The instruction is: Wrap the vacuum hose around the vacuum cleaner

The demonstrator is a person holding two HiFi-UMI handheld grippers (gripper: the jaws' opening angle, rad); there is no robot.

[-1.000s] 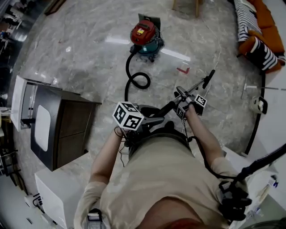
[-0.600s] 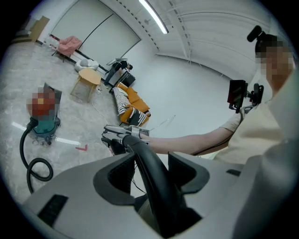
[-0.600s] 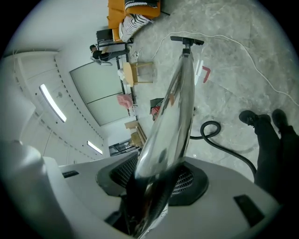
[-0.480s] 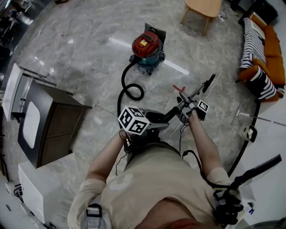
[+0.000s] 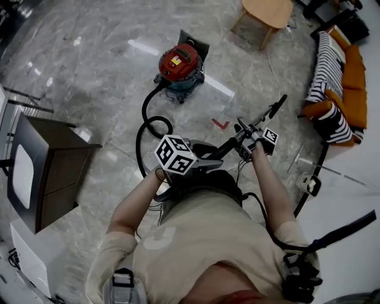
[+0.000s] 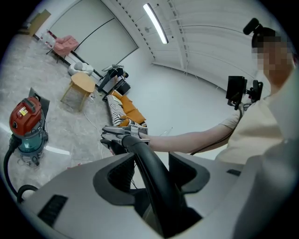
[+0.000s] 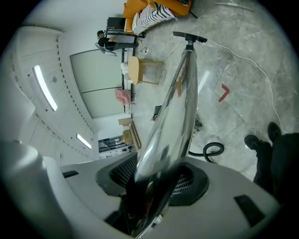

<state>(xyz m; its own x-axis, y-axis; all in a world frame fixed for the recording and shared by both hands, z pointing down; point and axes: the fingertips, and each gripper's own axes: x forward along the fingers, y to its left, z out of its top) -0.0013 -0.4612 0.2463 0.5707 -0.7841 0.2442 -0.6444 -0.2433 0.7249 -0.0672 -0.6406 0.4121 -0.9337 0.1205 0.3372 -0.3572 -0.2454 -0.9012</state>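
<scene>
The vacuum hose (image 6: 156,186) leaves the vacuum cleaner (image 5: 180,62) in one loose loop over the floor (image 5: 95,71) and rises to us, none of it wound on. We judge the wrap not yet begun, and the free end must next go round the cleaner. Its stiff end and chrome wand (image 5: 264,116) form one long line pointing right of the cleaner; our left hand-held gripper (image 5: 214,157) has just been opening, slack around the hose, and the right hand-held gripper (image 7: 154,179) clamps the wand.

Marble floor (image 5: 95,77); orange sofa (image 5: 357,98); wooden stool (image 5: 270,10).
</scene>
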